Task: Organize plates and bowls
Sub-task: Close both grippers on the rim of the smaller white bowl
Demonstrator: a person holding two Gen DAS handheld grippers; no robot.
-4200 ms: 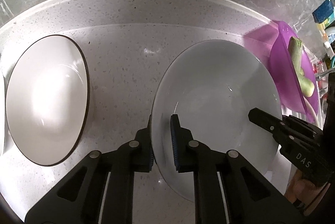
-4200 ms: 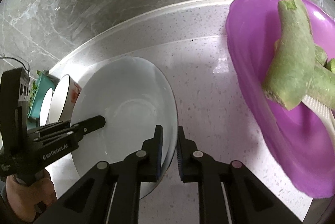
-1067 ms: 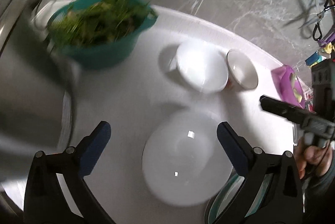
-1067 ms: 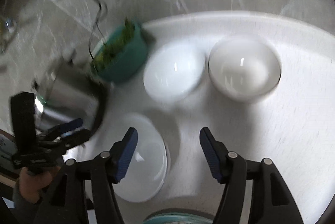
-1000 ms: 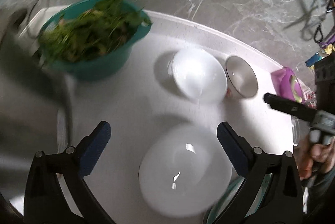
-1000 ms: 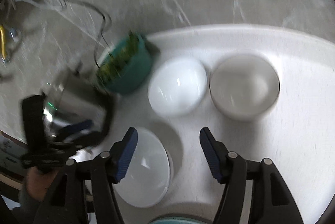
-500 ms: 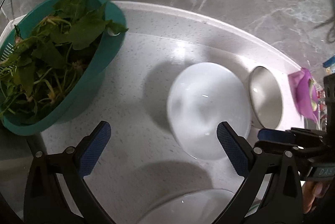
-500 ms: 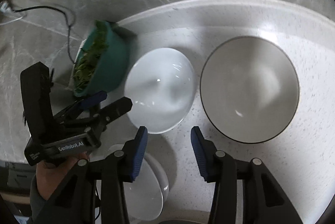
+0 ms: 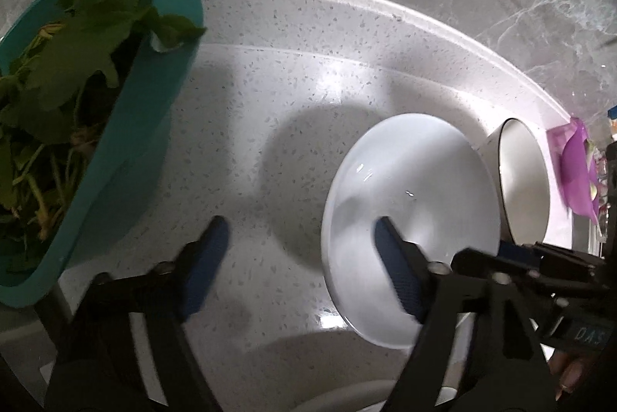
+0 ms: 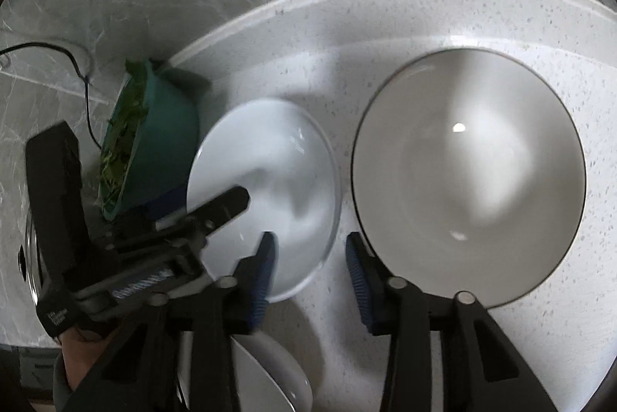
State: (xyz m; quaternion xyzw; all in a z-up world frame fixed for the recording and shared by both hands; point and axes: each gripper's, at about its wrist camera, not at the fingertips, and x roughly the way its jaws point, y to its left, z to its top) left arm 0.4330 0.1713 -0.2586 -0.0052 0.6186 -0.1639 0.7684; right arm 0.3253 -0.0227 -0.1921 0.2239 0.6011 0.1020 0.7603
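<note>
My left hand-held gripper (image 9: 300,250) straddles the white bowl's (image 9: 412,219) near-left rim, jaws closing, nothing pinched. My right hand-held gripper (image 10: 310,258) straddles its opposite rim beside the dark-rimmed bowl (image 10: 468,188), likewise unclamped.

My two wrist views look steeply down, close above the counter (image 9: 293,73). Left faces the white bowl's (image 9: 412,188) left rim, right its right rim. Both share that bowl and the dark-rimmed bowl (image 10: 468,180).
</note>
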